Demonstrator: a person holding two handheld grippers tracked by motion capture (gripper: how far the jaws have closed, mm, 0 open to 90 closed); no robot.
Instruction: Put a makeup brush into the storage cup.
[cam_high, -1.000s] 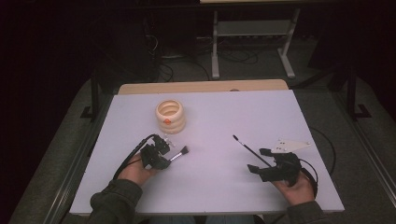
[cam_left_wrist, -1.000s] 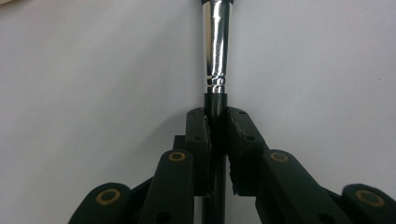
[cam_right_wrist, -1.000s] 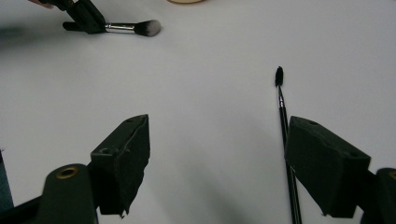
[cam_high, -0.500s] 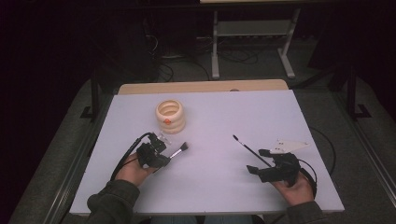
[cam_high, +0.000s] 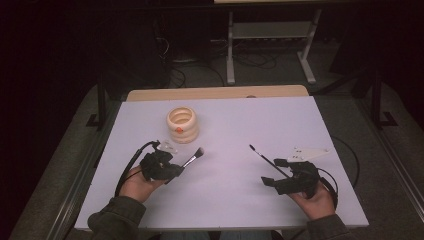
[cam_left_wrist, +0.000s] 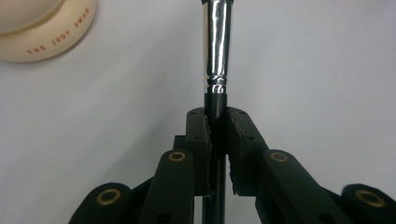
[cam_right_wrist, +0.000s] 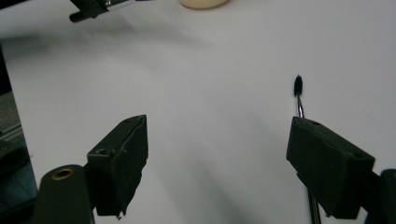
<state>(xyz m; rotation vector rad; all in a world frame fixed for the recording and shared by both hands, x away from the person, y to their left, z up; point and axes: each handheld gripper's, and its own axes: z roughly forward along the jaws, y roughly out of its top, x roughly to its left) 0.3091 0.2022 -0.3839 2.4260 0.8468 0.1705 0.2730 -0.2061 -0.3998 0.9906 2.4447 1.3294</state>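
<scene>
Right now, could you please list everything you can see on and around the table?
Table: one, white top, centre.
Ringed holder: one, cream, standing far left of centre.
Makeup brush: one, black handle, silver ferrule, gripped in the left tongs.
Thin brush: one, black, lying by the right tongs.
Metal stand: one, grey, on the floor behind the table.
Left tongs: black, shut on the makeup brush.
Right tongs: black, open.
Hands: two, at the near edge.

Cream holder (cam_high: 182, 124), black brush (cam_high: 192, 158) with silver ferrule
</scene>
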